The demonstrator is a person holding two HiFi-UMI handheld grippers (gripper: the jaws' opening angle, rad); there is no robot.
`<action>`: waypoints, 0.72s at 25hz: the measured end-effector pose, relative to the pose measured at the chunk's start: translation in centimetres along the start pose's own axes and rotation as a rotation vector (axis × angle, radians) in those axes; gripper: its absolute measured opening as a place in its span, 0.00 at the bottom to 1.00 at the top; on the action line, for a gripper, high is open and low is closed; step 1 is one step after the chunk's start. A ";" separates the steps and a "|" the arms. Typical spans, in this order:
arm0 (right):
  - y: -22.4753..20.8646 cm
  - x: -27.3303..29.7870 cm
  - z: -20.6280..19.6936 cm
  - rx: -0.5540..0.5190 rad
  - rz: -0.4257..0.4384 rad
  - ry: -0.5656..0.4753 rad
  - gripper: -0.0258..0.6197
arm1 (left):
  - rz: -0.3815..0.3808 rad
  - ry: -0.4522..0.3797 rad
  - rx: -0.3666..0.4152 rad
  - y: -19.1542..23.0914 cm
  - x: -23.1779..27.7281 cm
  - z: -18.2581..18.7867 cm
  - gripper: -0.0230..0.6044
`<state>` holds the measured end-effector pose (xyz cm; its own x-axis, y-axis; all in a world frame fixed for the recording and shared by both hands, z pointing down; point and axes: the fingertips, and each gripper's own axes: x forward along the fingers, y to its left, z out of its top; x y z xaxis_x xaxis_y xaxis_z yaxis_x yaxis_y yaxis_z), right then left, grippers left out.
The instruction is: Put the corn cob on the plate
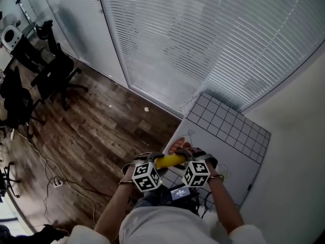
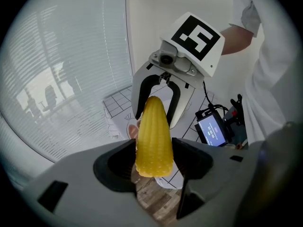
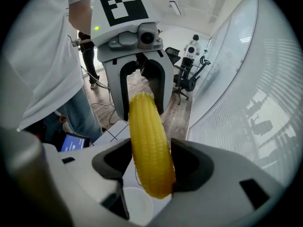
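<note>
A yellow corn cob (image 1: 170, 161) hangs in the air between my two grippers, held level by its ends. My left gripper (image 1: 154, 163) is shut on the thick end (image 2: 154, 145), and the cob's tip points into the jaws of the gripper facing it. My right gripper (image 1: 189, 160) is shut on the other end (image 3: 149, 150). Below the cob, at the near edge of the white gridded mat (image 1: 228, 131), lies a pinkish round thing (image 1: 177, 146). In the right gripper view a round white dish (image 3: 136, 205) shows under the cob; I cannot tell whether it is the plate.
The mat lies on a pale table by a wall. A small device with a lit screen (image 1: 180, 192) and cables sit close to my body. A wooden floor (image 1: 91, 136), a glass wall with blinds and black office chairs (image 1: 56, 75) are to the left.
</note>
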<state>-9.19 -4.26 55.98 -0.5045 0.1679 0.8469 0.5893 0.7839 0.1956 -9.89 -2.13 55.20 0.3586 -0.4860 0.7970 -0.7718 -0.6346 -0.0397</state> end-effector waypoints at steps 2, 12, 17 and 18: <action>-0.1 -0.2 -0.2 0.016 -0.010 -0.001 0.45 | -0.008 0.002 0.016 0.1 0.0 0.2 0.43; 0.1 -2.1 -3.0 0.129 -0.091 0.033 0.45 | -0.088 0.000 0.136 -0.7 1.9 2.8 0.43; 0.3 -3.7 -5.2 0.205 -0.143 0.052 0.45 | -0.140 -0.003 0.216 -1.3 3.2 5.0 0.43; 0.5 -4.0 -5.7 0.225 -0.151 0.056 0.45 | -0.153 -0.004 0.233 -1.5 3.6 5.4 0.43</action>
<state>-3.27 -8.00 55.47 -0.5370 0.0104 0.8435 0.3516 0.9117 0.2126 -4.59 -6.15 54.85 0.4642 -0.3758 0.8021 -0.5671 -0.8217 -0.0568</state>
